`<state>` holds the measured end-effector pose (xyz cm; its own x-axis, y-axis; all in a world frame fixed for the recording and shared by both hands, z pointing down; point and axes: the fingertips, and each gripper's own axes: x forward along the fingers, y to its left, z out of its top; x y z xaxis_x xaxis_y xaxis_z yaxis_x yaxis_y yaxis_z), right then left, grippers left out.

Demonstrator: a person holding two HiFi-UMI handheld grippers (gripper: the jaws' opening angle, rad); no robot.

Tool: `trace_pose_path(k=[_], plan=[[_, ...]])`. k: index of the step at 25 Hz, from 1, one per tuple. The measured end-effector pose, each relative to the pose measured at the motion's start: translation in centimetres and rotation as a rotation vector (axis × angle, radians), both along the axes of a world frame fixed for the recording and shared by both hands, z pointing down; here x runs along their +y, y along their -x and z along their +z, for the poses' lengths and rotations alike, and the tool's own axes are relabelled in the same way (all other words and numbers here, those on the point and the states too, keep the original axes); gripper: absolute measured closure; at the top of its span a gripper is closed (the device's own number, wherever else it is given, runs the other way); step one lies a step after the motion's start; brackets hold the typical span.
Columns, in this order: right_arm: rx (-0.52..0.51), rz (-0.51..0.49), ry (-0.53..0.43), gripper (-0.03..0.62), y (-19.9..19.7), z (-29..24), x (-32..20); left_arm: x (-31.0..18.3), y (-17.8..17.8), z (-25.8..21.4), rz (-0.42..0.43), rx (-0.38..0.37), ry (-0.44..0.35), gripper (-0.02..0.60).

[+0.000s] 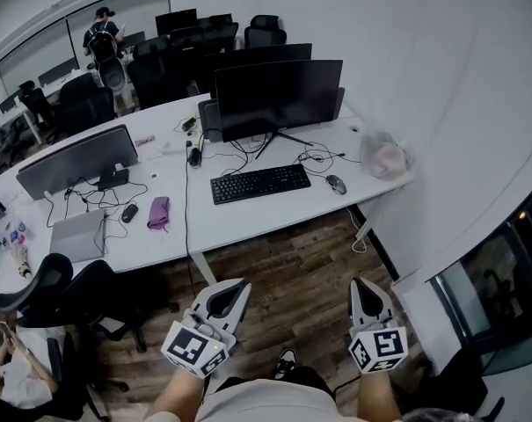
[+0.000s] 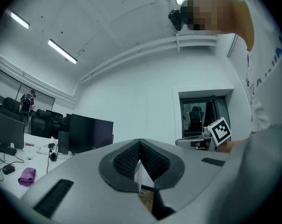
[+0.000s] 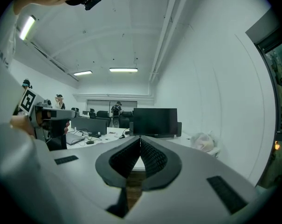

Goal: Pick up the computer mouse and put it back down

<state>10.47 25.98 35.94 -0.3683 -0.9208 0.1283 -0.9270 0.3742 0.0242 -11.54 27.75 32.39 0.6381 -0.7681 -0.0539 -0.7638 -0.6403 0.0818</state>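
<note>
The dark computer mouse [image 1: 336, 184] lies on the white desk [image 1: 248, 222], just right of the black keyboard [image 1: 260, 183]. Both grippers hang low over the wooden floor, well short of the desk's front edge. My left gripper [image 1: 231, 289] points toward the desk, its jaws shut with nothing between them; in the left gripper view [image 2: 140, 142] the ribbed pads [image 2: 127, 158] meet at the tip. My right gripper [image 1: 365, 286] is shut and empty too, and in the right gripper view [image 3: 140, 138] it faces the desk and monitor.
A black monitor [image 1: 277, 95] stands behind the keyboard, with a plastic bag [image 1: 384, 156] at the desk's right end. A second mouse [image 1: 129, 212], purple pouch [image 1: 158, 212] and laptop [image 1: 76, 234] lie to the left. An office chair [image 1: 63, 293] stands at the left, and a white wall runs along the right.
</note>
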Motion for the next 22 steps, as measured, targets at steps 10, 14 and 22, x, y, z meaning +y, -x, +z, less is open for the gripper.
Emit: trace_pose_path(k=[10,14,22], plan=[[-0.015,-0.04,0.015,0.572,-4.1,0.2,-7.0,-6.0,-4.2,0.0,-0.055,-0.009,0.005,0.577],[-0.022,-0.055,0.017,0.572,-6.2,0.7,-9.3,-7.8,-6.4,0.3,-0.071,-0.019,0.005,0.577],[-0.059,-0.05,0.043,0.572,-8.8,2.2,-12.8,-11.1,-9.2,0.9,-0.066,-0.051,0.022,0.577]])
